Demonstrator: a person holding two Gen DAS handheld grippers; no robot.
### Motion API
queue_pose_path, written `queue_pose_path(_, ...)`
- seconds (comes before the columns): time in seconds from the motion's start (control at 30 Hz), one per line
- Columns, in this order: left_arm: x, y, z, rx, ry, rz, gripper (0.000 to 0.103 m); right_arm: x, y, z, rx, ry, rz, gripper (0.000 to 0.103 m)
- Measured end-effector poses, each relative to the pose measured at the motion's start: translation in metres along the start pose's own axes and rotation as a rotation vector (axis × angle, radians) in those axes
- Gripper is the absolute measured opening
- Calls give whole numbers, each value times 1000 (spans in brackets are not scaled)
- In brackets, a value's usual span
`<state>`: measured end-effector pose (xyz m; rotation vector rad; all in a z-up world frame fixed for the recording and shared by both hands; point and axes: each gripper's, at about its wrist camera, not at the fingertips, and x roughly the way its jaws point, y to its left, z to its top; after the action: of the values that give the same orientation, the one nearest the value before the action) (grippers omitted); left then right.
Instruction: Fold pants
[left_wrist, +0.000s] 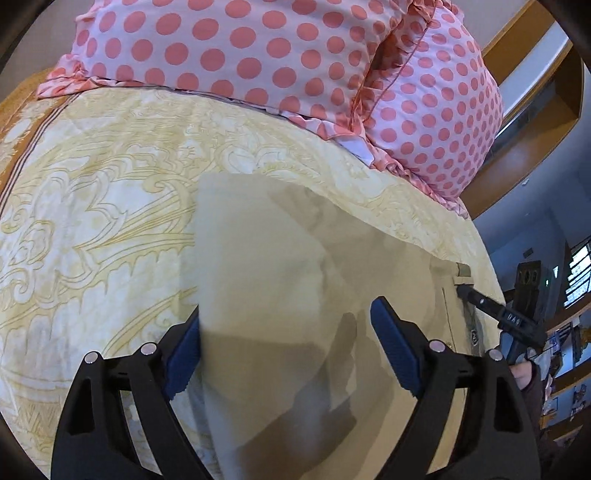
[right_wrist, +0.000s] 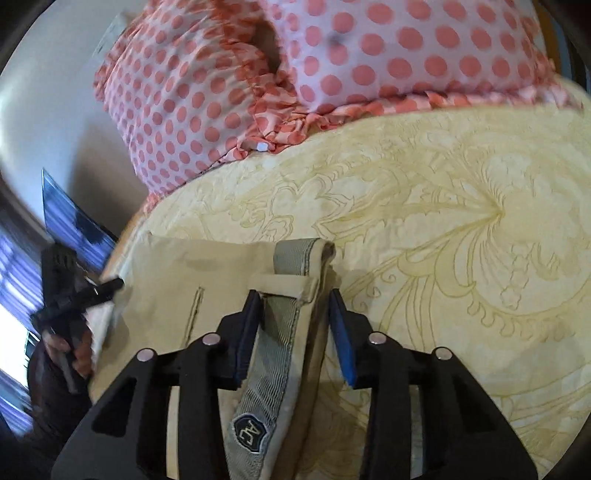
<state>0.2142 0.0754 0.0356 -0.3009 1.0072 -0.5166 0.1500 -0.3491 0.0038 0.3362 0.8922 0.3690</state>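
Observation:
Beige pants (left_wrist: 280, 266) lie on a yellow patterned bedspread (left_wrist: 92, 206). In the left wrist view my left gripper (left_wrist: 286, 328) is open, its blue pads on either side of a raised fold of the pant fabric. The right gripper's black tip (left_wrist: 480, 301) touches the waistband corner at the right. In the right wrist view my right gripper (right_wrist: 295, 317) is open over the grey waistband (right_wrist: 273, 354) with its round logo patch (right_wrist: 250, 432). The left gripper (right_wrist: 107, 286) shows at the left edge of the pants (right_wrist: 159, 295).
Two pink pillows with coral polka dots (left_wrist: 280, 51) (right_wrist: 229, 85) lie at the head of the bed. A wooden headboard (left_wrist: 517, 44) and shelves stand to the right. The bedspread (right_wrist: 461, 229) stretches right of the pants.

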Motion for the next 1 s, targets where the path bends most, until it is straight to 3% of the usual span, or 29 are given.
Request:
queue_pose_path(0.2,-3,6,1,-31,-14,-28,82,5,2,3,-39,13,-28,35)
queue_pose_path(0.27,-3,6,1,-36,-20,-24,78,5,-1,4,-32,14,-11,32)
queue_pose_path(0.3,-3,6,0,-38,-22,-19,69,3,0,4,-45,9,-12,27)
queue_pose_path(0.4,-6,6,-3,-37,-35,17,53,-10,18,-1,-156,-46,-57,19)
queue_pose_path(0.47,-8,7,-5,-39,-39,19,52,-15,44,-8,-296,-87,-127,18)
queue_pose_path(0.57,-6,5,-5,-26,-36,36,52,-6,62,-12,-411,-67,-195,29)
queue_pose_path(0.6,-5,5,-5,-25,-33,38,52,-2,58,-10,-386,-44,-182,39)
queue_pose_path(0.67,-3,6,-4,-32,-32,35,53,10,38,0,-254,23,-136,44)
queue_pose_path(0.7,-3,7,-3,-36,-33,29,54,13,27,3,-189,39,-92,41)
queue_pose_path(0.73,-3,8,-3,-41,-34,23,54,12,16,6,-126,35,-45,26)
queue_pose_path(0.77,-3,10,-4,-50,-37,14,53,9,11,7,-96,25,-11,21)
queue_pose_path(0.8,-3,11,-4,-59,-39,12,47,6,8,7,-79,19,26,15)
queue_pose_path(0.83,-4,12,-4,-63,-43,16,25,2,7,7,-67,7,59,14)
queue_pose_path(0.9,-9,17,-3,-81,-56,-7,9,-3,9,8,-65,-4,79,13)
queue_pose_path(1.0,-14,14,2,-62,-66,-15,5,-7,6,24,-26,-12,137,12)
